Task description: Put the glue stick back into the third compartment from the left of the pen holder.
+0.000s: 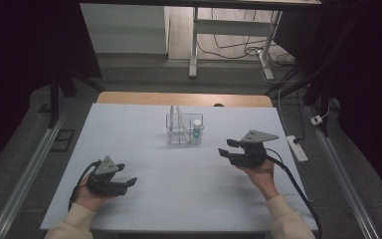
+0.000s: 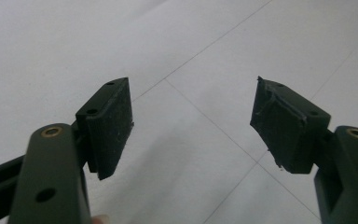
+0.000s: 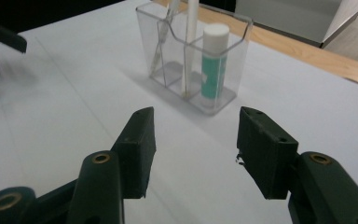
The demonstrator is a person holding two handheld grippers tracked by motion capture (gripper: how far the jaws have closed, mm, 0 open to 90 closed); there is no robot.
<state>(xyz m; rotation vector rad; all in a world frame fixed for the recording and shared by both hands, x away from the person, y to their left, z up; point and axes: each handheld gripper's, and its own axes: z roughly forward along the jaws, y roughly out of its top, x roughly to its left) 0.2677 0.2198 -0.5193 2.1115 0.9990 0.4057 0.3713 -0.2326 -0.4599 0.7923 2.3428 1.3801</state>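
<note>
Lower left of the high view: left hand-held gripper (image 1: 125,175) parked, jaws apart, nothing between. Center right: our right hand-held gripper (image 1: 229,148), jaws apart and empty, aimed at the clear organizer (image 1: 184,130) mid-desk (image 1: 129,134), likely lining up on its glue stick (image 1: 197,128).

Glue stick (image 3: 214,63) label too blurred to read.
</note>
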